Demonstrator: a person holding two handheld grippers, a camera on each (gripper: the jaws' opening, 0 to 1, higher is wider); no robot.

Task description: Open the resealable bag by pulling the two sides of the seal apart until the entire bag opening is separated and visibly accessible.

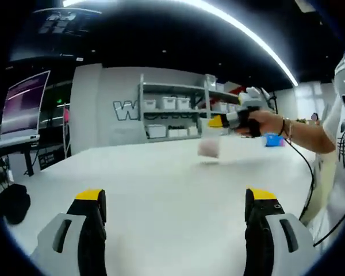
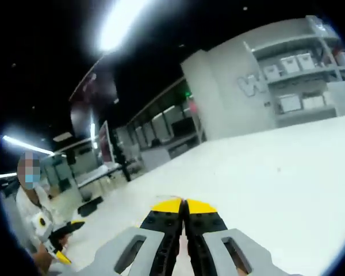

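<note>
A: What takes up most of the scene?

B: A wide white table; it runs under both grippers in the left gripper view and again in the right gripper view. Behind it stands a grey wall with a metal shelving unit carrying white bins.

A: And the person?

B: In the left gripper view a hand reaches in from the right, holding the right gripper raised over the table. A black cable trails down from the wrist.

A: Where is the resealable bag?

B: The resealable bag hangs from that gripper's yellow tips, clear plastic with a pale pink blur low down, its bottom near the tabletop. It is too blurred to tell whether the seal is parted.

A: How do the jaws stand?

B: The right gripper has its yellow-tipped jaws pressed together, pinching a thin edge of the bag. The left gripper has its jaws spread wide apart with nothing between them, well away from the bag.
</note>
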